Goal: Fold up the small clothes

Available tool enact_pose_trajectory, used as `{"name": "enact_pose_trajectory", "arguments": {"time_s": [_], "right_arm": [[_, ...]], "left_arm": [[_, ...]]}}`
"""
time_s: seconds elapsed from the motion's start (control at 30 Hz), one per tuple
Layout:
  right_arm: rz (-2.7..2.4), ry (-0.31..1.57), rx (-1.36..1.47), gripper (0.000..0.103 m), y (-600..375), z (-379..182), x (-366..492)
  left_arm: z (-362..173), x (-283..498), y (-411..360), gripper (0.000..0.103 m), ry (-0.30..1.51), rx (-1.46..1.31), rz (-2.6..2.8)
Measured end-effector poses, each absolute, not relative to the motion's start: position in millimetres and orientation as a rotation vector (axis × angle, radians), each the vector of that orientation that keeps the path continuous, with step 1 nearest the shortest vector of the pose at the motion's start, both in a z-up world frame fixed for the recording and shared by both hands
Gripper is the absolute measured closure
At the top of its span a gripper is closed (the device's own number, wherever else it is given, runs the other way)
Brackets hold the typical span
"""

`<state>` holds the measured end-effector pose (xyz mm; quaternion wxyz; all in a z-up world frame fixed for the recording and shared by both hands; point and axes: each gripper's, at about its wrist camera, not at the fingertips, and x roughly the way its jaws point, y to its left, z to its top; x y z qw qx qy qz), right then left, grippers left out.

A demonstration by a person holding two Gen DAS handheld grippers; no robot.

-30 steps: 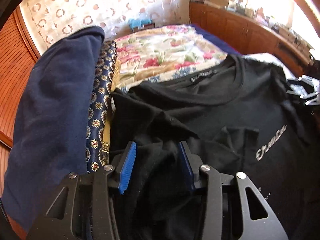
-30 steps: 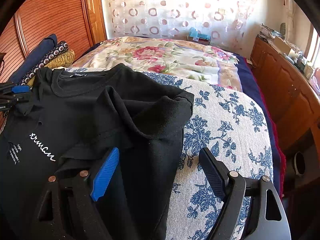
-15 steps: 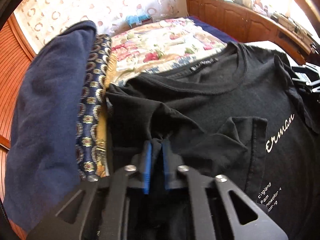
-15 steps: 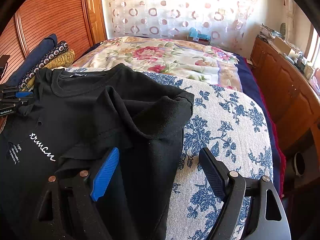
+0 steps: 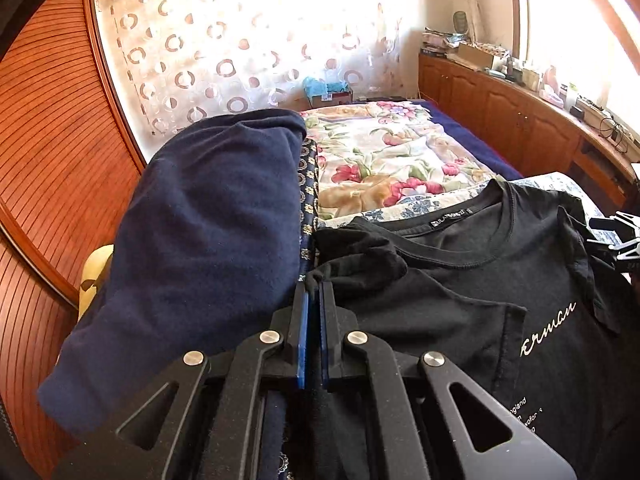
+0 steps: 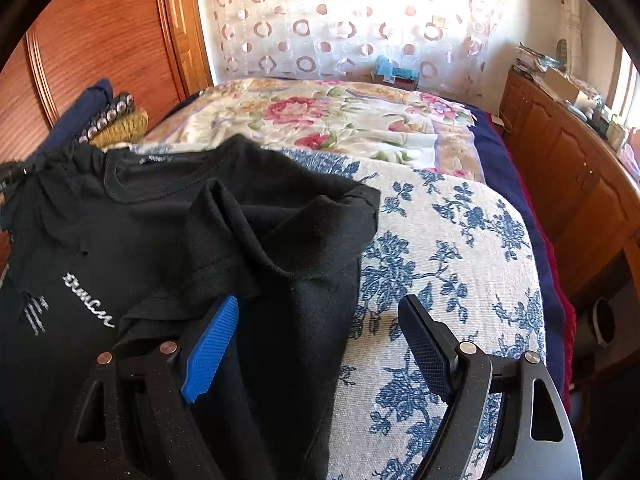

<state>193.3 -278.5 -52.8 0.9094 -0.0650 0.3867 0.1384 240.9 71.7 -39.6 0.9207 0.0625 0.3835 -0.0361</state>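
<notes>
Now your left gripper pinches the near-left sleeve of the black T-shirt, whose body spreads right toward the right gripper. That one gapes wide over the shirt's right edge on the floral bedspread, holding nothing.

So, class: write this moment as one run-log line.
left tongs: shut on T-shirt sleeve | right tongs: open over T-shirt hem | fold: not done

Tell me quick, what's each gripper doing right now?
Left gripper: shut on a pinch of the black T-shirt.
Right gripper: open, its fingers either side of the T-shirt's edge, gripping nothing.
</notes>
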Motion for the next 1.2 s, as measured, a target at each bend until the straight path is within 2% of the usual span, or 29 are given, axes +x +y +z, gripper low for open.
{"name": "enact_pose_trajectory", "arguments": {"time_s": [0.3, 0.73, 0.9, 1.2], "right_arm": [[0.266, 0.824, -0.161, 0.02, -276.0, -49.3, 199.8], [0.366, 0.858, -0.131, 0.031, -259.1, -52.1, 240.6], [0.357, 0.835, -0.14, 0.032, -259.1, -47.6, 244.0], [0.322, 0.76, -0.107, 0.032, -270.1, -31.2, 193.6]], "left_arm": [[-37.5, 235.6, 66.0, 0.097, 0.775, 0.114, -0.101], [-29.2, 219.1, 52.6, 0.097, 0.741, 0.097, -0.158], [-28.2, 213.2, 50.4, 0.097, 0.732, 0.093, -0.166], [-31.0, 208.0, 48.9, 0.097, 0.72, 0.083, -0.174]]}}
